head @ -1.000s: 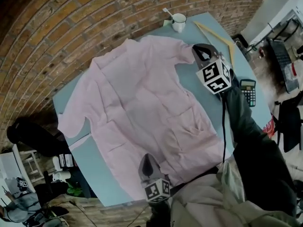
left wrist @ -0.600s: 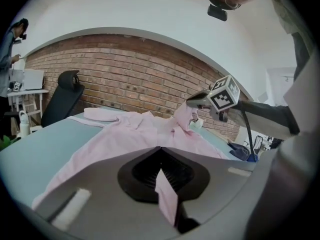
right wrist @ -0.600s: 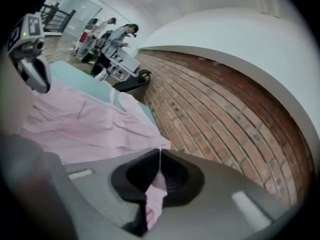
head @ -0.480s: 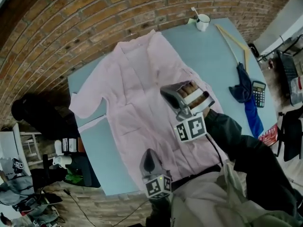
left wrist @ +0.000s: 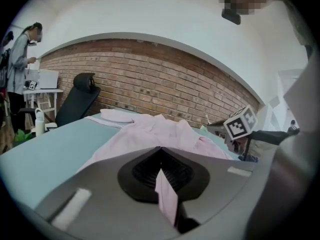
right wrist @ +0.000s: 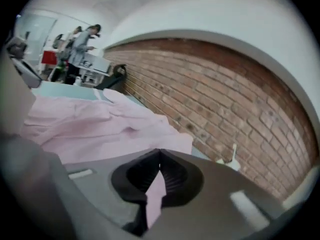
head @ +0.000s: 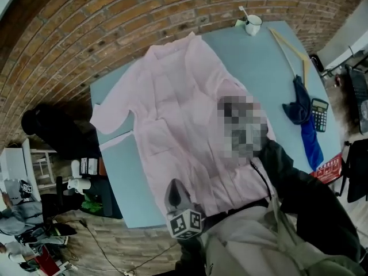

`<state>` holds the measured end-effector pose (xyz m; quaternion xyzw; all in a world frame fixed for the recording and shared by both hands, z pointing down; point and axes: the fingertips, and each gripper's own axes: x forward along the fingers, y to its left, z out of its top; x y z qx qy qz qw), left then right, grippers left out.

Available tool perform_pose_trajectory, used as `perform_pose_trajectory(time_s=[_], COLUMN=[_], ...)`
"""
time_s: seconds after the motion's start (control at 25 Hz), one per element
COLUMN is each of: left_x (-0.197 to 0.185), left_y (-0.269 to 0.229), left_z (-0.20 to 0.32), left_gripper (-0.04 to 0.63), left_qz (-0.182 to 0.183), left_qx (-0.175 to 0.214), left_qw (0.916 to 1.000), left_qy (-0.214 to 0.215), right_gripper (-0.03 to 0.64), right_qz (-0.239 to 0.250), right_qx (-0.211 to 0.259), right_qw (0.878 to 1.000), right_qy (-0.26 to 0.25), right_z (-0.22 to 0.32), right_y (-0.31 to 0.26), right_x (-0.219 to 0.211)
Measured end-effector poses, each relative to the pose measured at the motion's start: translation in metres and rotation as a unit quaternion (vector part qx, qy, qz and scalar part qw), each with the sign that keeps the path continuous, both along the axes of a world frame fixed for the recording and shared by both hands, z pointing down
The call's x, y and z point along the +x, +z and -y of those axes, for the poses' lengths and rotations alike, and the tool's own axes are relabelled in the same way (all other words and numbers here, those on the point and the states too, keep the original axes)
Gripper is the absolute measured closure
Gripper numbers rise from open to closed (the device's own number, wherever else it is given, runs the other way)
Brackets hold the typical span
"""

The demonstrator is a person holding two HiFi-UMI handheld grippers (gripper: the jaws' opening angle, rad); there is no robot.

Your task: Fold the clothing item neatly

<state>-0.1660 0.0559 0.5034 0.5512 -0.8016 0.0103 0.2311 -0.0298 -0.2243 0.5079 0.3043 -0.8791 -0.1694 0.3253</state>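
Observation:
A pale pink shirt (head: 178,108) lies spread on the light blue table (head: 261,68), collar toward the brick wall. Its right side is drawn in over the middle. My left gripper (head: 174,192) sits at the near hem and is shut, with a strip of pink cloth pinched between its jaws (left wrist: 160,156). In the head view a mosaic patch covers my right gripper above the shirt's middle. The right gripper view shows my right gripper (right wrist: 159,158) shut on a fold of the pink shirt (right wrist: 100,126). Its marker cube (left wrist: 240,125) shows in the left gripper view.
At the table's far corner stands a white mug (head: 253,25), with a wooden hanger (head: 290,46) beside it. A blue cloth (head: 306,122) and a calculator (head: 319,115) lie at the right edge. A black chair (head: 54,134) stands left of the table. A person (left wrist: 22,59) stands beyond it.
My right gripper has travelled from the table's far right to above the shirt's middle, carrying the shirt's right side inward. The left gripper has stayed at the hem.

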Motion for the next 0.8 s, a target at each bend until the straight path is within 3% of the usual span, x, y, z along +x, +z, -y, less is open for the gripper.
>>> perform_pose_trajectory(time_s=[0.08, 0.12, 0.16, 0.24, 0.32, 0.36, 0.48, 0.64, 0.8], left_x=[-0.009, -0.014, -0.018, -0.029, -0.042, -0.051, -0.085, -0.132, -0.178], left_y=[-0.006, -0.007, -0.008, -0.006, -0.002, 0.0, 0.009, 0.012, 0.013], left_z=[-0.01, -0.014, -0.019, -0.025, -0.028, -0.029, -0.031, -0.03, -0.019], left_gripper=[0.588, 0.588, 0.588, 0.588, 0.588, 0.588, 0.588, 0.588, 0.588], left_qz=[0.004, 0.004, 0.001, -0.006, -0.011, -0.01, -0.007, -0.02, -0.015], left_qx=[0.011, 0.016, 0.021, 0.027, 0.022, 0.014, -0.022, -0.039, -0.053], left_qw=[0.9997, 0.9995, 0.9992, 0.9991, 0.9994, 0.9997, 0.9997, 0.999, 0.9984], left_qy=[-0.022, -0.029, -0.033, -0.032, -0.024, -0.018, -0.005, 0.004, 0.014], right_gripper=[0.615, 0.615, 0.615, 0.615, 0.615, 0.614, 0.614, 0.615, 0.615], right_qz=[-0.022, -0.036, -0.044, -0.047, -0.045, -0.043, -0.024, 0.006, 0.025], right_qx=[-0.063, -0.092, -0.117, -0.146, -0.137, -0.116, -0.085, -0.118, -0.129], right_qw=[0.997, 0.995, 0.992, 0.984, 0.974, 0.975, 0.988, 0.992, 0.991], right_qy=[0.038, 0.033, 0.007, -0.093, -0.173, -0.182, -0.13, -0.048, -0.029], right_z=[0.039, 0.043, 0.035, -0.012, -0.068, -0.088, -0.121, -0.158, -0.192], right_y=[0.035, 0.05, 0.06, 0.063, 0.054, 0.047, 0.032, 0.023, 0.014], right_x=[-0.002, -0.01, -0.022, -0.052, -0.069, -0.069, -0.055, -0.044, -0.058])
